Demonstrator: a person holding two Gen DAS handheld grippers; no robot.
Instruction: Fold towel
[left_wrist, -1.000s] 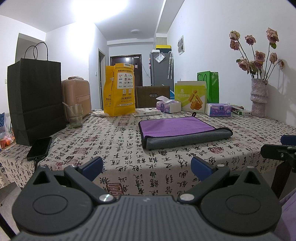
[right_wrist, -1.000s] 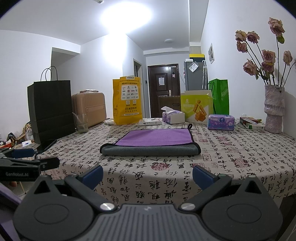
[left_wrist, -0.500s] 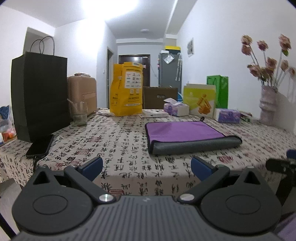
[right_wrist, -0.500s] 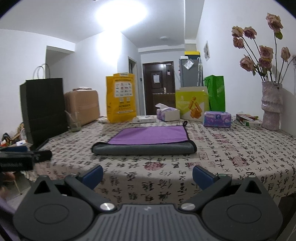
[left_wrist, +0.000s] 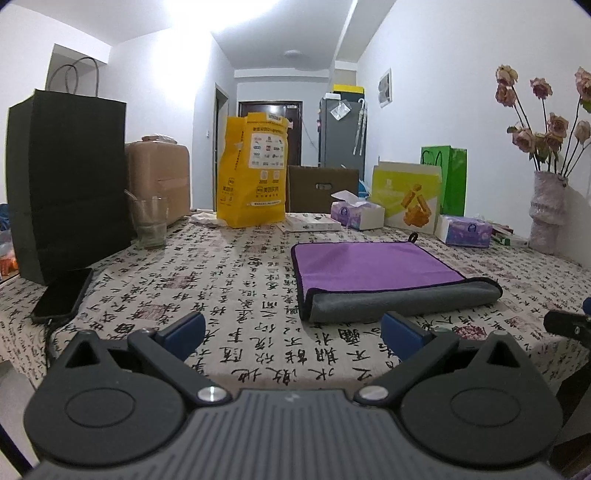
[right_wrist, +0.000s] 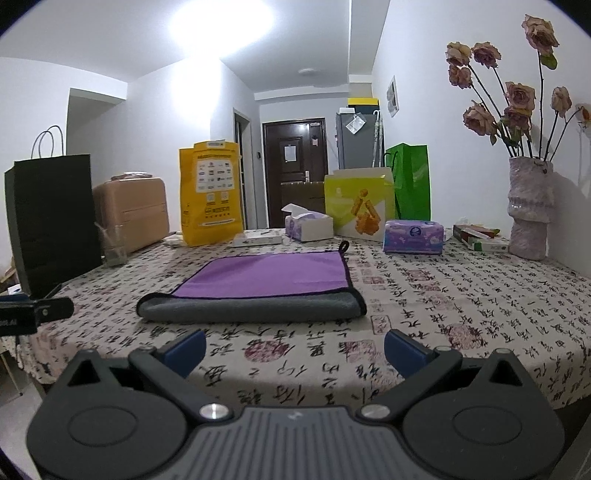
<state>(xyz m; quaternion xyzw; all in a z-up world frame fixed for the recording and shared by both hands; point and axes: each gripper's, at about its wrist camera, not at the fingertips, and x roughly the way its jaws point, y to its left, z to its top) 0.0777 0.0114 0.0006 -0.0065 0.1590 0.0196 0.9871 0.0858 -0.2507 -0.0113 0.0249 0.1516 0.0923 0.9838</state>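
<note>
A towel (left_wrist: 373, 271), purple on top and grey along its folded near edge, lies flat on the patterned tablecloth; it also shows in the right wrist view (right_wrist: 258, 286). My left gripper (left_wrist: 291, 332) is open and empty, held at the table's front edge, left of the towel. My right gripper (right_wrist: 294, 349) is open and empty, held at the front edge just before the towel's grey fold. Each gripper shows at the edge of the other's view: the right one (left_wrist: 569, 325) and the left one (right_wrist: 35, 314).
A phone (left_wrist: 62, 295), a black bag (left_wrist: 66, 184) and a glass (left_wrist: 149, 221) stand at the left. A yellow bag (left_wrist: 253, 170), tissue boxes (right_wrist: 413, 236), a green bag (right_wrist: 412, 181) and a vase of flowers (right_wrist: 528, 210) line the back and right.
Both grippers have risen and moved closer to the table, so the towel looks nearer. The towel has not moved. Both stay open.
</note>
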